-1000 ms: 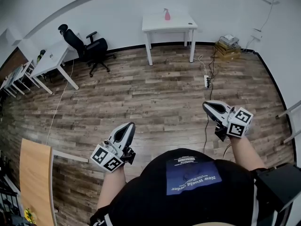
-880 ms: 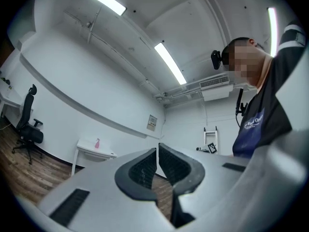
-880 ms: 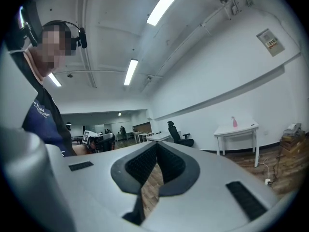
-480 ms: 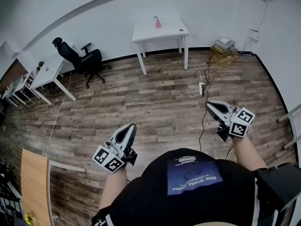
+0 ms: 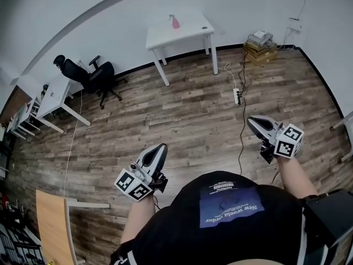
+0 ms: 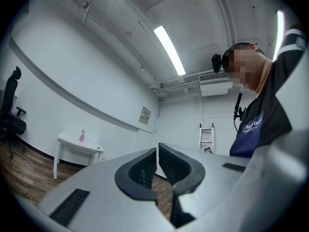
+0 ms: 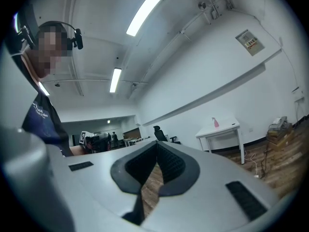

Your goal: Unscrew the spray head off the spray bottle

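Note:
A pink spray bottle (image 5: 175, 21) stands upright on a white table (image 5: 187, 33) by the far wall; it is also small in the left gripper view (image 6: 82, 136) and the right gripper view (image 7: 215, 123). My left gripper (image 5: 161, 149) is shut and empty, held low in front of me, far from the bottle. My right gripper (image 5: 253, 122) is shut and empty too, out to the right. In each gripper view the dark pads (image 6: 145, 170) (image 7: 166, 166) meet with nothing between them.
A black office chair (image 5: 91, 75) and white desks (image 5: 54, 95) stand at the left. A power strip (image 5: 237, 96) with a trailing cable lies on the wood floor, boxes (image 5: 260, 44) sit in the far right corner. A wooden tabletop (image 5: 53, 221) is at lower left.
The white table with the bottle has drifted left and a little up in the head view as I walk. Both grippers stay shut and keep their pose before my body.

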The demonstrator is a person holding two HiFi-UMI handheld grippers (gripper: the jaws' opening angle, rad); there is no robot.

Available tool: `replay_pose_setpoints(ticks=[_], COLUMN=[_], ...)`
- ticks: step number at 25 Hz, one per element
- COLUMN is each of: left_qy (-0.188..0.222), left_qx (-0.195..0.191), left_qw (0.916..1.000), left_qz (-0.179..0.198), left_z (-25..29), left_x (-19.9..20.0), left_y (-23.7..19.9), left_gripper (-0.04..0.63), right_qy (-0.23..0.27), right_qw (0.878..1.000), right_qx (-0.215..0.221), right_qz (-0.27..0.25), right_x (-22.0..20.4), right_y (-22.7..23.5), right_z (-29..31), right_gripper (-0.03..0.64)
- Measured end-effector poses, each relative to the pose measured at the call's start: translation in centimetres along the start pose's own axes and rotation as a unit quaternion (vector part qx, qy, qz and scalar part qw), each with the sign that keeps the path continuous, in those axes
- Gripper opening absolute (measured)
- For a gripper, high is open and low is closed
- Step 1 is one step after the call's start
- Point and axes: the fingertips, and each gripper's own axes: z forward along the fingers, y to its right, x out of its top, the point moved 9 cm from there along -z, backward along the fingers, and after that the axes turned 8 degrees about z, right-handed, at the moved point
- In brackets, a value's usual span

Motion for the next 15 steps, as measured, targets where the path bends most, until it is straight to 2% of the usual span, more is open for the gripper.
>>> replay_pose_setpoints(ticks=[6,15], left_qy=[0.003,0.017], left_qx=[-0.012,-0.025], left_qw=[0.9999,0.9994], left_qz=[-0.006,0.013], left_z=[-0.6,-4.7], left_x=[-0.3,2.4], left_y=[-5.5,-17.8], left_gripper=[0.018,0.018], right_qy=[0.003,0.016], right_qw=[1.0,0.999], right_qx=[-0.007,-0.018], right_qz=[-0.006,-0.04], right_x=[0.0,1.3], right_y=[-0.2,-3.6], right_z=[5.1,17.2], right_gripper=[-0.003,-0.003])
